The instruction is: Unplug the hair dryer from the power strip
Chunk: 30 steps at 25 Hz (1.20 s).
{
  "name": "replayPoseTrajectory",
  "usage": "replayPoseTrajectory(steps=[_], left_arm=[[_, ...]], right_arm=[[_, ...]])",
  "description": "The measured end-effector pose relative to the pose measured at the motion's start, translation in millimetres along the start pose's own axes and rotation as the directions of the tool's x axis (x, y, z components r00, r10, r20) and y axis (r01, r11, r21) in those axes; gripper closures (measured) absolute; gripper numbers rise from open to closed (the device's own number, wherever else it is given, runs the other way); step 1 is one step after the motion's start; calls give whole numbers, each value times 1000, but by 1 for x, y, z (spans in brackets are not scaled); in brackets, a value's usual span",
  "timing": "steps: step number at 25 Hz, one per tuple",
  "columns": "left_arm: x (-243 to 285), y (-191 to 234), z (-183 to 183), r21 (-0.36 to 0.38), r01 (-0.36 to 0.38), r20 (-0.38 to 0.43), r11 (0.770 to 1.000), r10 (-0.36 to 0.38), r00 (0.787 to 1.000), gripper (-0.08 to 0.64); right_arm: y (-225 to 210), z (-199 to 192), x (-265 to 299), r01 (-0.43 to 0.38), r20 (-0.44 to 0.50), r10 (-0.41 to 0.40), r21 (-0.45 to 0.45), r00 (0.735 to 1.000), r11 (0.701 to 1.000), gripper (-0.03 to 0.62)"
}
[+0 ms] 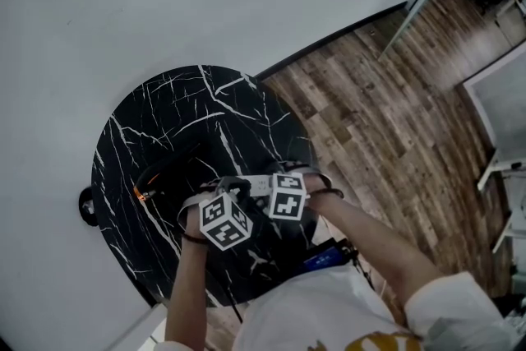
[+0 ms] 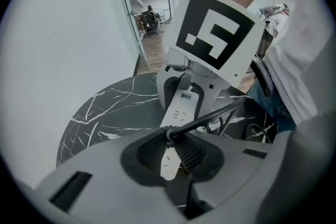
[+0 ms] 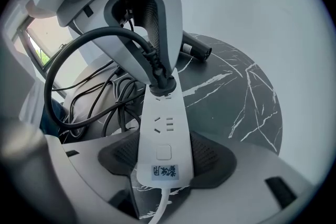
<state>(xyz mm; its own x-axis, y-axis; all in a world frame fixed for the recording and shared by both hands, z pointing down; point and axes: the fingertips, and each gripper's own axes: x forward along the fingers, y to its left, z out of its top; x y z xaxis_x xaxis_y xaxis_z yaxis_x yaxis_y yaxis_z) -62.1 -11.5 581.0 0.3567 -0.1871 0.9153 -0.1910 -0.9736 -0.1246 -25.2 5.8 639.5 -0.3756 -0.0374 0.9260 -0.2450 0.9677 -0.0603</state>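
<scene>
Right gripper view: plug [image 3: 160,84] seated in power strip [image 3: 164,123]

The right tool [image 3: 165,157] clamps the labelled end of the smooth white power strip. The left tool [image 2: 173,157] pinches the round black plug in its far socket. A glossy cord [image 3: 68,60] loops away above the white-veined black marble worktop [image 3: 236,92].

surface: round black marble table [image 1: 164,119] | on it: white power strip [image 3: 163,134]; tangled black cords [image 3: 113,99]
</scene>
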Motion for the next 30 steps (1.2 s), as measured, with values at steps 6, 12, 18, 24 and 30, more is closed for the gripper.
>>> replayPoseTrajectory(steps=[6,12,18,24,30], left_arm=[[-7,0,-8,-29,-38,-6,999,38,999,514],[-20,-6,-15,-102,-130,56,986,136,989,512],[-20,-26,-35,-178,-79,28,981,86,996,512],[-22,-36,-44,-241,-53,37,969,63,997,508],[-21,-37,-52,-283,-45,31,958,56,998,488]], right_arm=[[0,1,0,-10,-2,10,-16,1000,1000,324],[-1,-6,-2,3,-2,-3,2,1000,1000,324],[0,-3,-6,26,21,-26,33,999,999,324],[3,1,-9,35,44,-37,56,998,998,322],[2,7,-15,4,82,-12,97,997,995,322]])
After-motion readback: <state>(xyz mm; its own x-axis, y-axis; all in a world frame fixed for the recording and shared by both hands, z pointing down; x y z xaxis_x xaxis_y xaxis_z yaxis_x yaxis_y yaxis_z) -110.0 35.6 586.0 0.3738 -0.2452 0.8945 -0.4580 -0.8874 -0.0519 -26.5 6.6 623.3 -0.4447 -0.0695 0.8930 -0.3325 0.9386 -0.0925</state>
